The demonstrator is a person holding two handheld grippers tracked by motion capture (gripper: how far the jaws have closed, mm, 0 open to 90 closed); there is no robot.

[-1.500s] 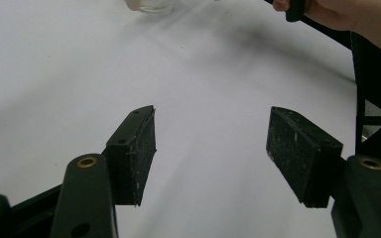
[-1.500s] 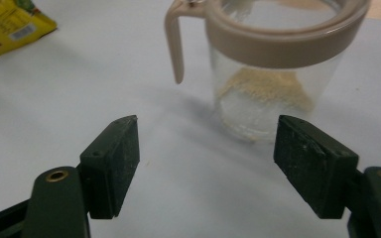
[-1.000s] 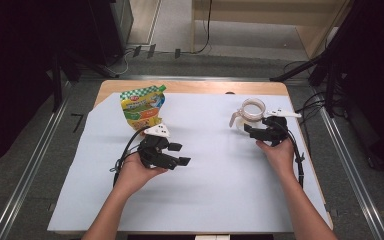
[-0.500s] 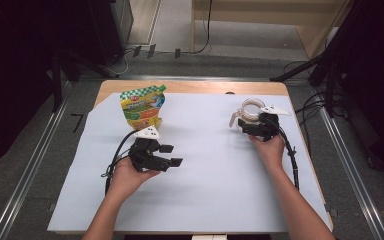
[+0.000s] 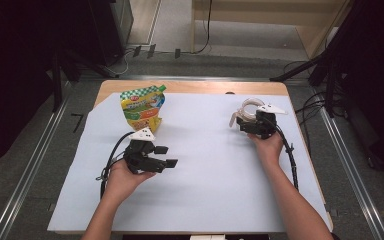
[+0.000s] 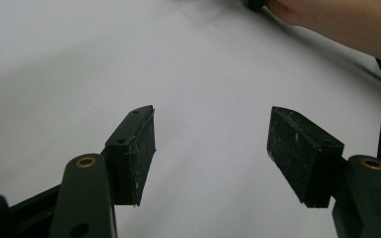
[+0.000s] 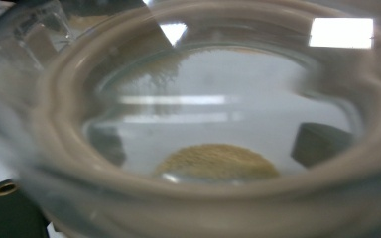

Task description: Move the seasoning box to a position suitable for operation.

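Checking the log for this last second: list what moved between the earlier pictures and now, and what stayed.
The left gripper drew back toward the person and slightly left, away from the snack pouch, fingers open over bare sheet. The right gripper shifted left, staying at the clear jar. Pouch and white sheet stayed put.

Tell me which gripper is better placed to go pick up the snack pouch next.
Left. The left gripper is open and holds nothing, and the snack pouch stands just beyond it on the same side. The right gripper sits across the table, its jaws around the clear jar.
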